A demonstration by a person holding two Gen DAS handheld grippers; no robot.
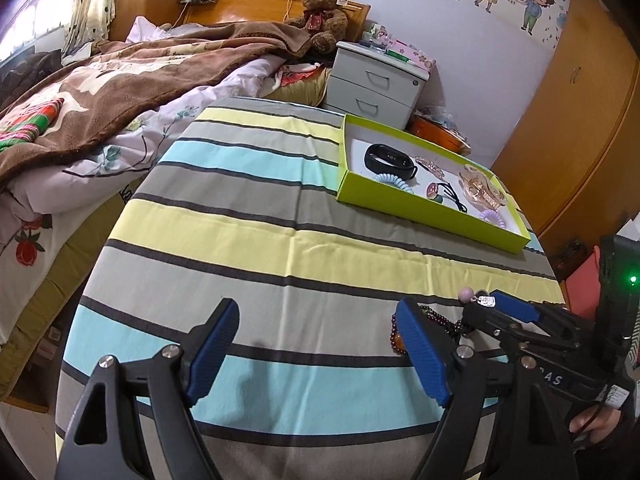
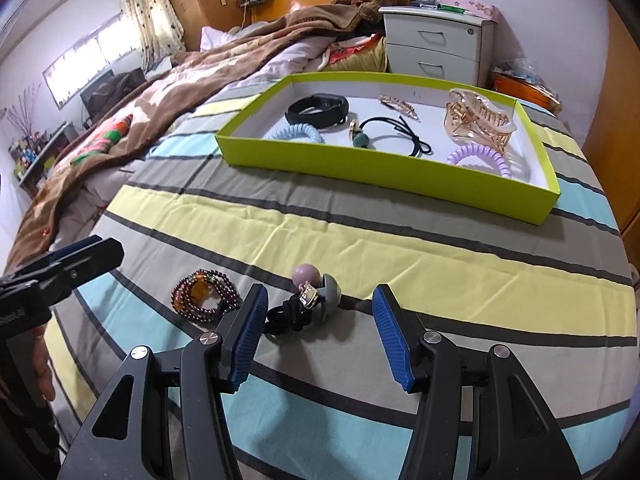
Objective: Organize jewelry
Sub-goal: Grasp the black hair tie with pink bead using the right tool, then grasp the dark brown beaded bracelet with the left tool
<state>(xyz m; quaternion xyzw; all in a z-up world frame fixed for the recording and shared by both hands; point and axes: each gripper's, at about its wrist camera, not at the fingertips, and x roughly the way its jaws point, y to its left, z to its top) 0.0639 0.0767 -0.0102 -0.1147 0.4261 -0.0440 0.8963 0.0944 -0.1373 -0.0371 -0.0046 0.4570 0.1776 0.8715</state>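
Hovering, both spread wide — right gripper [image 2: 320, 332] straddles black hair tie [image 2: 298, 312], beaded bracelet [image 2: 204, 296] leftward; left gripper [image 1: 320, 354] empty.

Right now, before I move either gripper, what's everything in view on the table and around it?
tray: 1, lime green, far right of table
watch band: 1, black, tray's left end
coil ties: 2, blue and purple, near wall of tray
black tie: 1, tray middle
hair clip: 1, rose gold, tray back
claw clip: 1, amber, tray right
bead bracelet: 1, dark red, on cloth, outside tray
bobble tie: 1, black with pink and grey balls, on cloth
cloth: 1, striped
nightstand: 1, white
teddy: 1, brown, on bed
left gripper: open
right gripper: open, around bobble tie
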